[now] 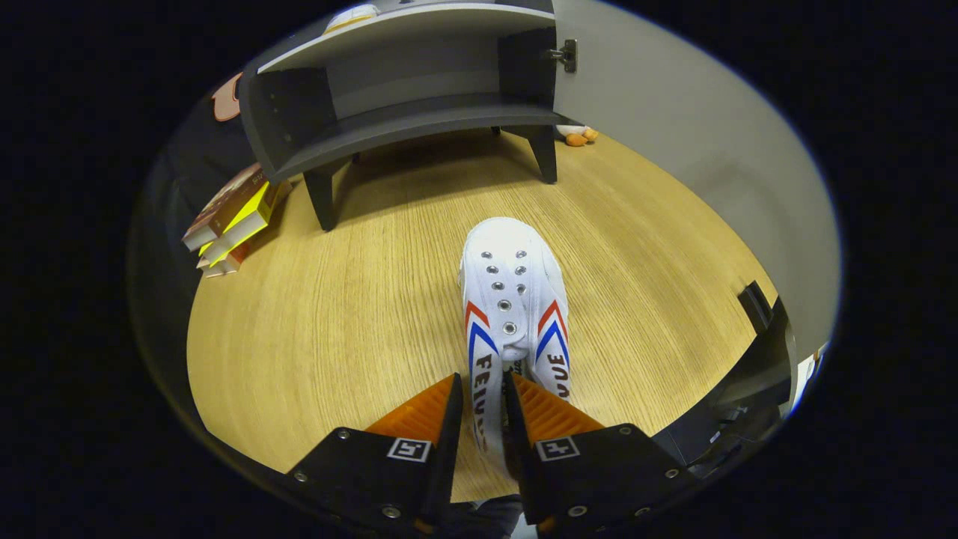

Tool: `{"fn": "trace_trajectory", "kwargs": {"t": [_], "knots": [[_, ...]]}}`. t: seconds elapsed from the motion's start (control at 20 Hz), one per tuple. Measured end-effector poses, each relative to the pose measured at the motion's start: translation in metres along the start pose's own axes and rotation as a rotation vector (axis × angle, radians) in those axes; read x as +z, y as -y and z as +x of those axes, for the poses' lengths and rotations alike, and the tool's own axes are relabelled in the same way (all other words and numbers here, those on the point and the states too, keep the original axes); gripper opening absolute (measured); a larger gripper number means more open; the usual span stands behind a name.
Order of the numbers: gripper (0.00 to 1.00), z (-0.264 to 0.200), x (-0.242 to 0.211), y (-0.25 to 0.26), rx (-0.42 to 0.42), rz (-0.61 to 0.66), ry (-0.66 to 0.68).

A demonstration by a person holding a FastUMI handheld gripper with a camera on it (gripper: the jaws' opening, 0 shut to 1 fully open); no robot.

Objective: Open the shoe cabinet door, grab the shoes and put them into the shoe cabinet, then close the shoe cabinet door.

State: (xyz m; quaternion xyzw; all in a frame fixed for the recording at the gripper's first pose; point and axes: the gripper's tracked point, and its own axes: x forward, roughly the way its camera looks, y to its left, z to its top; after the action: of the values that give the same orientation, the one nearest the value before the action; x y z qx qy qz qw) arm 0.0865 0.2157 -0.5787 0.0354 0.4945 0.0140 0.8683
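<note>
Gripper view, one entry per item.

Gripper (483, 389): the jaws stand nearly closed, with only a narrow gap between them, and the side wall of a shoe at the heel opening is pinched in that gap. Both fingers (428, 408) press on the canvas, one outside the shoe, one inside its opening.

Shoe (513, 299): white canvas sneaker with red and blue chevron stripes on both sides, metal eyelets, no laces visible. Heel end between the jaws, toe pointing away toward the cabinet. Whether the sole touches the desk or hangs just above it cannot be told.

Desk (337, 314): light wood-grain top, under the shoe and the cabinet.

Shoe cabinet (404, 112): grey, on short dark legs, standing on the desk beyond the shoe's toe. Its compartment is open to view and holds nothing visible.

Cabinet door (673, 127): pale grey panel, swung open on the right side of the cabinet, a metal hinge (565, 55) at its top inner corner.

Books (232, 217): small stack, one with a yellow cover, lying on the desk just beside the cabinet's left leg.

Plush toy (576, 135): small, orange and white, on the desk behind the cabinet's right leg, partly hidden.

Dark equipment (756, 359): at the desk's right edge, kind unclear.
</note>
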Motion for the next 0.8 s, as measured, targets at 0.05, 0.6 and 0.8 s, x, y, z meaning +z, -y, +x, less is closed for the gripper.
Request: {"fn": "trace_trajectory", "kwargs": {"t": [0.05, 0.6, 0.8], "knots": [[0.42, 0.004, 0.009, -0.003, 0.009, 0.002, 0.034], [0.00, -0.064, 0.076, 0.004, 0.008, -0.142, 0.217], [0.00, -0.129, 0.132, 0.003, 0.041, -0.180, 0.308]]}}
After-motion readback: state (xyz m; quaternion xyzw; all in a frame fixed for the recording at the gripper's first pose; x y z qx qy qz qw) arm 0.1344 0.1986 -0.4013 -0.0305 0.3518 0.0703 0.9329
